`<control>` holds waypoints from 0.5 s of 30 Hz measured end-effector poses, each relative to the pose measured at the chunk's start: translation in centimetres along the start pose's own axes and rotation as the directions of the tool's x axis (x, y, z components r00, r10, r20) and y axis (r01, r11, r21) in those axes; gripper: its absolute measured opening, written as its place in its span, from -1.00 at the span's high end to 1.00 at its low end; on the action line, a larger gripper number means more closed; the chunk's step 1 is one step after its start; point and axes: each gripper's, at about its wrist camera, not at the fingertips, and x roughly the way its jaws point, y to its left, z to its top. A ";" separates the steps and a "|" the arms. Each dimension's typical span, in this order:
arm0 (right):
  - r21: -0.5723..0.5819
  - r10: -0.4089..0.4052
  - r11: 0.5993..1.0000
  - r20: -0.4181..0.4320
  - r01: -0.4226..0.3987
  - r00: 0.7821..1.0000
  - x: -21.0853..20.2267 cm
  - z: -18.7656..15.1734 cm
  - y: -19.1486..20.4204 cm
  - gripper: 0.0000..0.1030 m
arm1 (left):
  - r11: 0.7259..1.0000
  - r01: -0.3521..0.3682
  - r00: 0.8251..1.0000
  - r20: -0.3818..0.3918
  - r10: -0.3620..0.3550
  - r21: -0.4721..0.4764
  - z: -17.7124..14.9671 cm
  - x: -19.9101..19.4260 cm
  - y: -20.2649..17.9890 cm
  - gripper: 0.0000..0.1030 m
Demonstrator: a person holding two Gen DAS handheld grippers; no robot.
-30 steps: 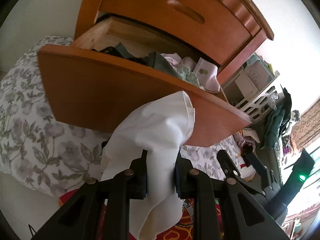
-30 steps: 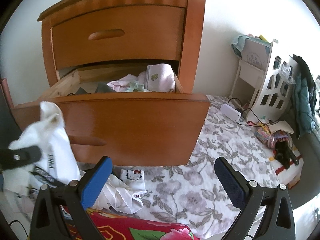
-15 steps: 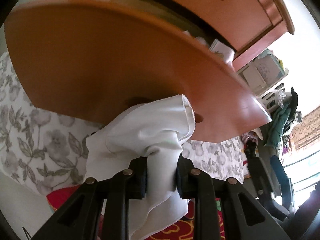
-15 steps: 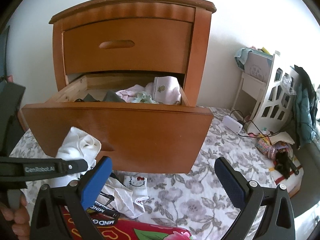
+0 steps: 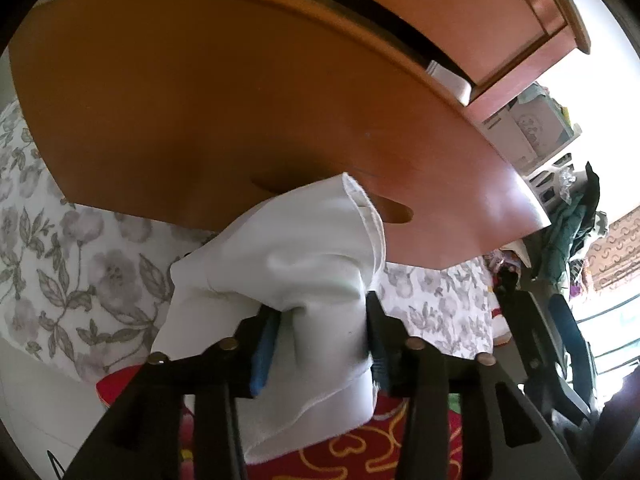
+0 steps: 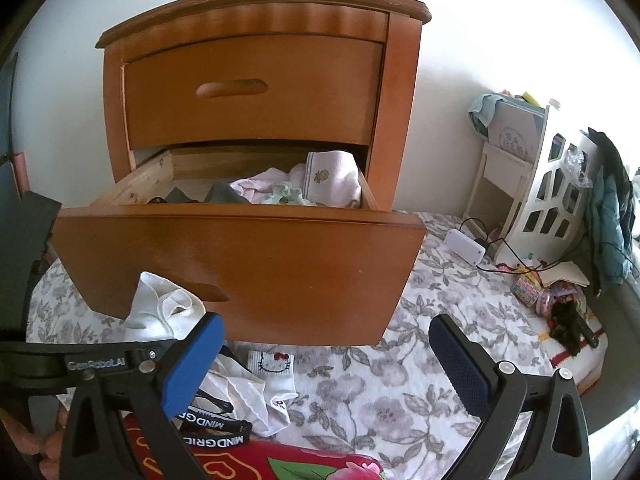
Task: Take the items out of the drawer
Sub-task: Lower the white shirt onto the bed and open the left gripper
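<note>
The left gripper (image 5: 320,332) sits low in front of the pulled-out drawer (image 6: 248,264), with a white cloth (image 5: 296,280) bunched between its fingers. Its jaws have just been opening: the blue pads now stand apart, the cloth sagging loosely between them rather than being pinched. The cloth looks light, soft and limp, likely to slump and slide free once the pads part, so it is best taken at a thick fold or hem rather than a single thin layer.

The right gripper (image 6: 326,344) hangs spread wide and empty, facing the wooden nightstand (image 6: 264,80).

The left wrist view shows the cloth close up against the drawer front, but not the drawer's inside. The right wrist view looks into the drawer, where pink clothing (image 6: 332,178) and dark clothing (image 6: 224,194) remain, and shows a pile of white clothes (image 6: 248,392) already on the floral sheet (image 6: 400,400) below, beside a cartoon-cat sock (image 6: 274,362)
</note>
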 end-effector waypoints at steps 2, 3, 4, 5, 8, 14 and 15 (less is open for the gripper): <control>0.002 0.001 1.000 -0.001 -0.001 1.000 0.1 0.0 0.0 -1.00 | 1.000 0.000 1.000 0.008 0.000 0.007 -0.1 -0.9 0.2 -0.02; 0.004 0.002 1.000 -0.001 -0.002 1.000 0.1 0.0 -0.1 -1.00 | 1.000 -0.001 1.000 0.013 0.001 0.010 -0.2 -1.3 0.2 -0.05; 0.004 0.002 1.000 -0.001 -0.002 1.000 0.1 0.0 -0.1 -1.00 | 1.000 -0.002 1.000 0.018 0.002 0.014 -0.4 -1.7 0.2 -0.06; 0.005 0.002 1.000 -0.001 -0.002 1.000 0.1 0.0 -0.1 -1.00 | 1.000 -0.002 1.000 0.024 0.002 0.017 -0.5 -2.1 0.3 -0.09; 0.005 0.002 1.000 0.001 -0.002 1.000 0.0 0.0 -0.1 -1.00 | 1.000 -0.002 0.999 0.050 0.001 0.019 -0.6 -3.5 0.4 -0.16; 0.004 0.001 1.000 0.000 -0.001 1.000 0.1 0.0 -0.1 -1.00 | 0.999 -0.037 0.991 0.125 0.036 0.006 -0.9 -6.6 1.0 -0.39; 0.003 0.001 1.000 0.000 -0.001 1.000 0.1 0.0 -0.1 -1.00 | 0.999 -0.052 0.989 0.136 0.051 0.004 -0.9 -7.0 1.1 -0.58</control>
